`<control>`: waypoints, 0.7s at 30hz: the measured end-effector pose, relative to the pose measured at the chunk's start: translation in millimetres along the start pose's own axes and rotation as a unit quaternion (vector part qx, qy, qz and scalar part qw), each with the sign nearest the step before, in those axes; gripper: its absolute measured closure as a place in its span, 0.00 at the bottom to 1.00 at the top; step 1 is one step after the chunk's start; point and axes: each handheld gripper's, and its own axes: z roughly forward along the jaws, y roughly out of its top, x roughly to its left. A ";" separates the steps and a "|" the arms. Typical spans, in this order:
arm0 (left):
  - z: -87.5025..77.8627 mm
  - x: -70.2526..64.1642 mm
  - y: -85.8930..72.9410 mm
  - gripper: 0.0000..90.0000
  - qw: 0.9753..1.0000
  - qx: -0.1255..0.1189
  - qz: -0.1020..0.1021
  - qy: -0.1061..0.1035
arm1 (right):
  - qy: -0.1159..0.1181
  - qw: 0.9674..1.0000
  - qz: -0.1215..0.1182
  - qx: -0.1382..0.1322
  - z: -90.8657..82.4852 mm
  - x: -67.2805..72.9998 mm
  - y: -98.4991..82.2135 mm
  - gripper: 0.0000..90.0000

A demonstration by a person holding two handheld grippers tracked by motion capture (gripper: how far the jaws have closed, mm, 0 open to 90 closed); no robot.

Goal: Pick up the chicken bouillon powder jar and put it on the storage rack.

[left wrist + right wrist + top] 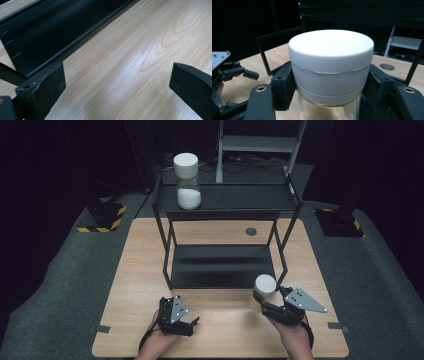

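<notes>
The right gripper (264, 304) pinches a jar (262, 293) with a white lid, its two black jaws pressed against opposite sides of the lid's lower band. In the right gripper view the jar (331, 70) stands upright between the jaws, the lid above them and the clear glass body dropping out of sight at the bottom edge, so what the jar contains cannot be told there. In the high view the jar sits at about 11 o'clock from the hand that holds the right gripper, just in front of the lower shelf of the black rack (222, 265), over the wooden table (220, 330); whether its base touches the table is hard to make out.

The left gripper (187, 326) rests low at 7 o'clock of the table, jaws spread with only bare wood between them. In the left gripper view the rack's black shelf edge (50, 37) runs at 10 o'clock.

A second jar (188, 182), part-filled with white grains, stands on the rack's top shelf at 11 o'clock, well apart from both grippers.
</notes>
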 end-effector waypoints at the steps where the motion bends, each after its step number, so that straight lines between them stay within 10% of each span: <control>1: -0.1 0.4 -0.1 0.01 1.000 0.000 -0.001 -0.001 | -0.001 1.000 0.000 -0.001 1.1 -0.6 2.4 0.37; 21: -1.0 4.6 -2.3 0.01 1.000 -0.005 -0.013 -0.007 | -0.015 1.000 -0.005 -0.026 18.2 -12.4 48.7 0.37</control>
